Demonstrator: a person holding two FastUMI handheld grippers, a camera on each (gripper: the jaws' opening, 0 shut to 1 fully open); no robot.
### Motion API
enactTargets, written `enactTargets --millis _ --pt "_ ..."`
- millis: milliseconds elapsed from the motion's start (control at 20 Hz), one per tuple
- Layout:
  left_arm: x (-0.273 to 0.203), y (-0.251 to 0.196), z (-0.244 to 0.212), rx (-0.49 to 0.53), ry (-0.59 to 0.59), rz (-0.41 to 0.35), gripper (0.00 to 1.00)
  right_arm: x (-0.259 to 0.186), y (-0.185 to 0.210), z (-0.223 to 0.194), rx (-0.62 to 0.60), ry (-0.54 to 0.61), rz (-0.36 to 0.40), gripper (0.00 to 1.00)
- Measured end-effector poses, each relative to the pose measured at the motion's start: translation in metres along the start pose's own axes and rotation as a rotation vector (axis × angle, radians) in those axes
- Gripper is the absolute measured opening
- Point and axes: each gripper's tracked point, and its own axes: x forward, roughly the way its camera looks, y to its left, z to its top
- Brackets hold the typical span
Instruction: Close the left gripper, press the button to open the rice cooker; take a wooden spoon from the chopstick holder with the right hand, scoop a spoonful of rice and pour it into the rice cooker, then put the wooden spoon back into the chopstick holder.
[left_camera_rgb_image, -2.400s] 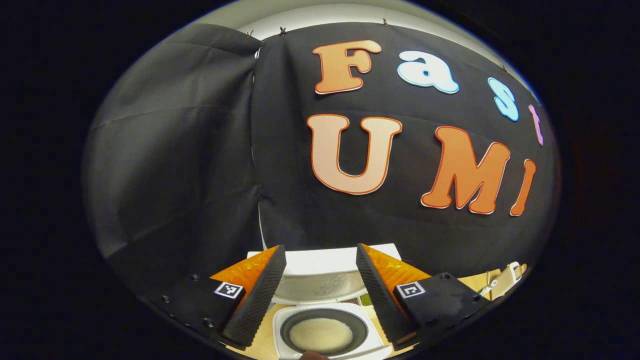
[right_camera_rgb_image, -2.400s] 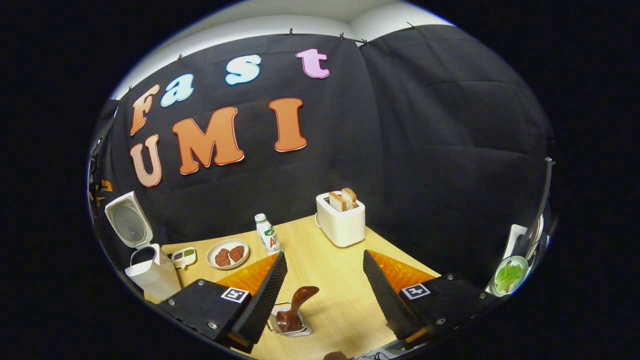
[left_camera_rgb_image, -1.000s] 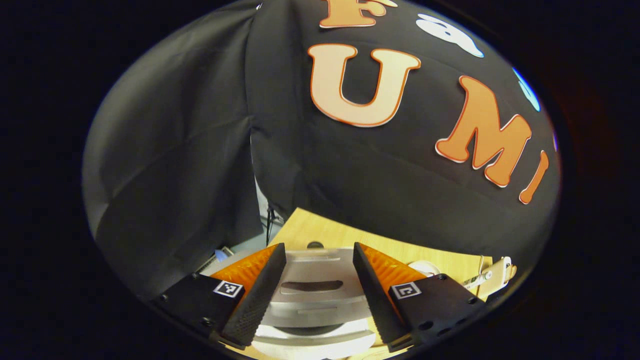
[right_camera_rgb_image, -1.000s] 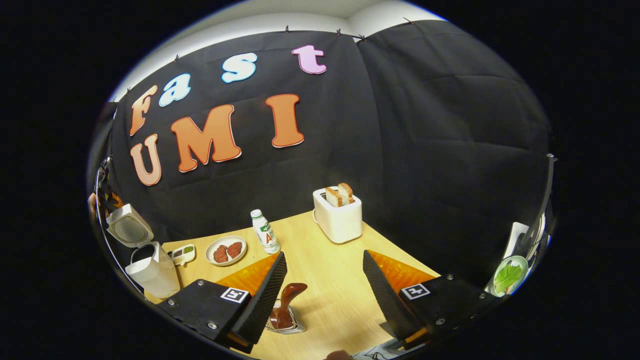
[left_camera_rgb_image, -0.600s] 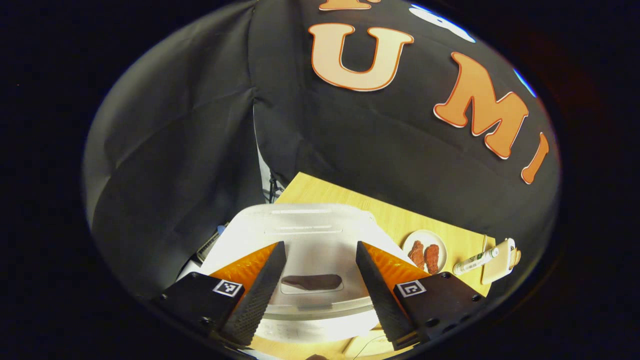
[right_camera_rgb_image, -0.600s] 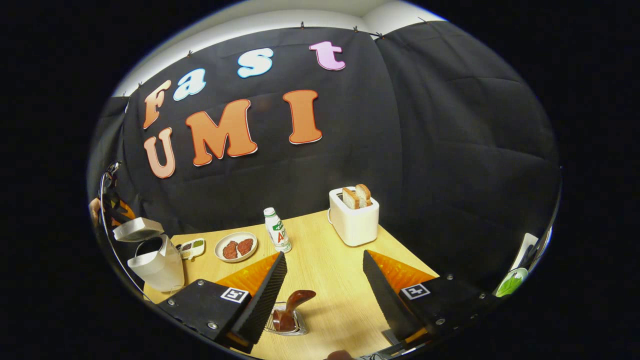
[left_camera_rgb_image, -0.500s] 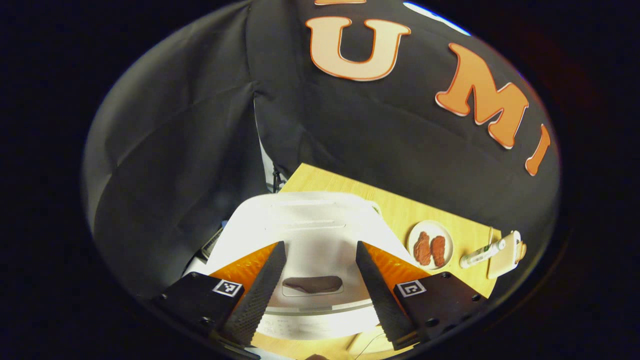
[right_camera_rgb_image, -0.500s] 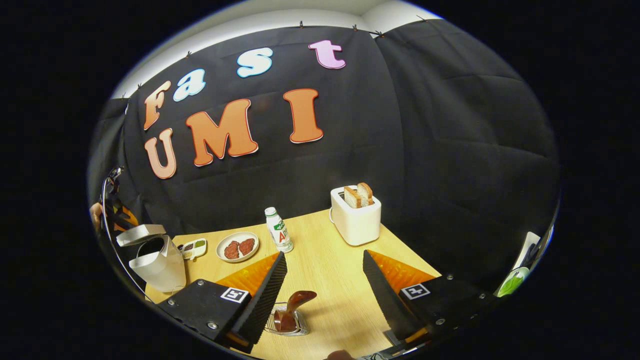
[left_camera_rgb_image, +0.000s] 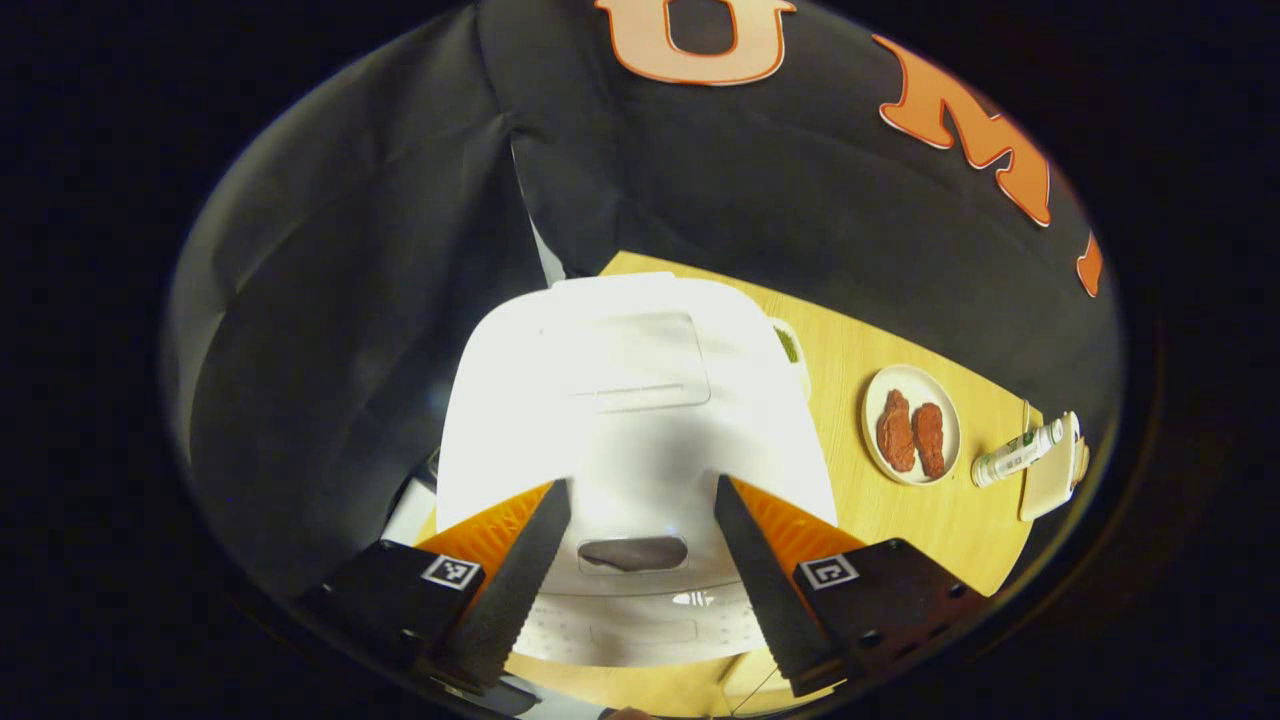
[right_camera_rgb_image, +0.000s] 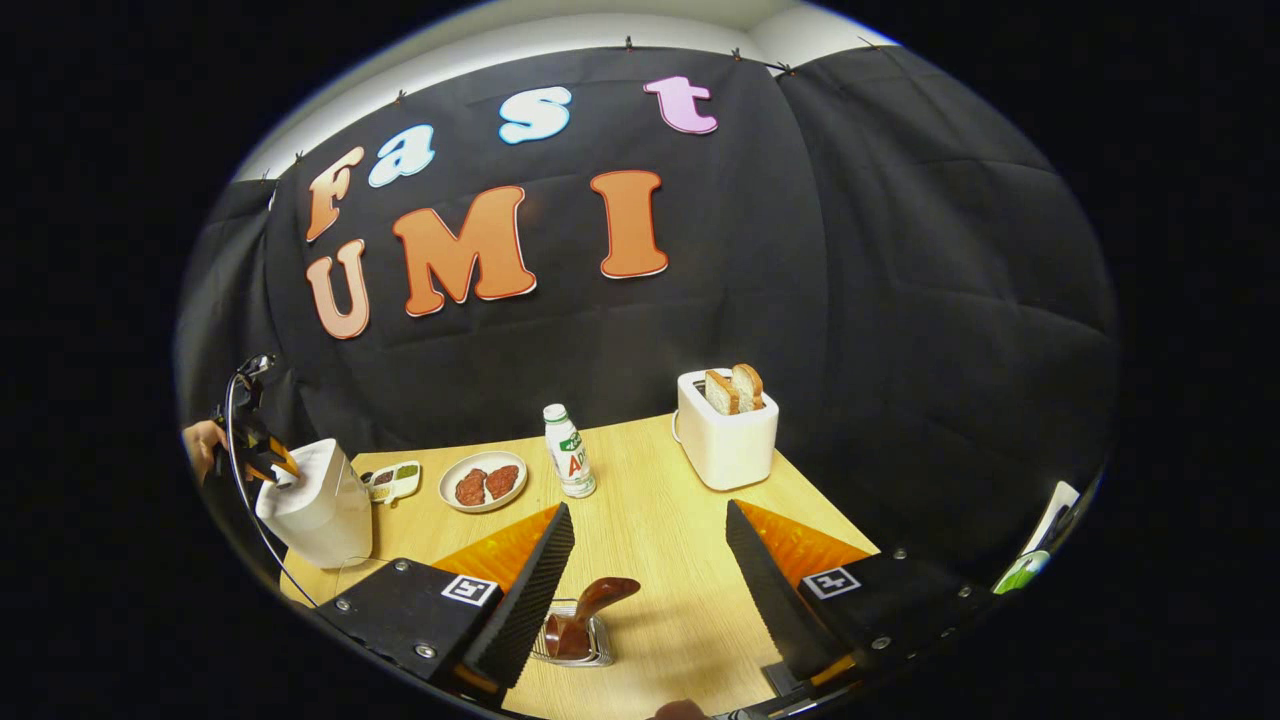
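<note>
Left tool (left_camera_rgb_image: 640, 580) — fingers spread wide, nothing between them, angled downward. Right tool (right_camera_rgb_image: 648, 590) — fingers likewise parted, gripping nothing, held level and low. Hand (right_camera_rgb_image: 203, 443) visible behind left tool at far edge of right gripper view.

Glare on cooker lid (left_camera_rgb_image: 620, 400); fisheye warp.

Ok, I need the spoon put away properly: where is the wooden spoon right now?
In the right gripper view, the wooden spoon stands in the chopstick holder on the table, just right of the right gripper's left-hand finger, nearer than the bottle.
</note>
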Motion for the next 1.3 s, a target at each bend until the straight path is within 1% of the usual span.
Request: enactTargets --millis 100,200,300,400,500,550,650,850,950,1000,1050,1100,1200,1250,1300 --pt "-0.012 -0.002 -0.001 -0.014 -0.036 -0.035 1.0 0.001 0.007 0.009 -0.013 -0.021 0.012 0.95" --pt "-0.038 -0.002 0.017 -0.014 -0.128 -0.07 1.0 0.001 0.019 0.021 -0.032 -0.045 0.023 0.95" --pt "-0.068 0.0 0.035 0.02 -0.248 -0.078 1.0 0.002 0.037 0.035 -0.082 -0.08 0.042 0.95" --pt "-0.11 0.001 0.052 0.051 -0.38 -0.092 0.99 0.001 0.055 0.057 -0.14 -0.139 0.062 0.95" --pt "-0.156 -0.003 0.067 0.066 -0.501 -0.13 0.99 0.0 0.075 0.079 -0.166 -0.174 0.072 0.95" --pt "-0.185 -0.006 0.074 0.07 -0.562 -0.155 0.99 -0.002 0.087 0.087 -0.175 -0.19 0.092 0.95" --pt "-0.224 -0.005 0.083 0.07 -0.676 -0.175 0.99 -0.009 0.111 0.115 -0.192 -0.248 0.13 0.95" --pt "-0.304 0.0 0.089 0.058 -0.869 -0.197 0.99 -0.025 0.149 0.155 -0.206 -0.338 0.201 0.95" --pt "-0.34 0.008 0.086 0.059 -0.959 -0.192 0.99 -0.035 0.168 0.176 -0.199 -0.408 0.248 0.95" --pt "-0.36 0.011 0.084 0.07 -0.997 -0.185 0.99 -0.04 0.173 0.186 -0.201 -0.443 0.26 1.0" --pt "-0.373 0.017 0.084 0.072 -1.031 -0.175 0.99 -0.044 0.178 0.191 -0.205 -0.469 0.271 0.95" --pt "-0.385 0.017 0.082 0.074 -1.051 -0.175 0.99 -0.05 0.183 0.196 -0.21 -0.492 0.284 1.0" --pt "-0.395 0.001 0.067 0.089 -1.074 -0.194 0.98 -0.057 0.191 0.205 -0.214 -0.522 0.295 1.0" --pt "-0.398 -0.006 0.061 0.1 -1.087 -0.208 0.99 -0.057 0.194 0.209 -0.211 -0.529 0.299 0.95" --pt "-0.402 -0.01 0.057 0.113 -1.099 -0.212 0.99 -0.059 0.196 0.211 -0.208 -0.537 0.306 0.95"
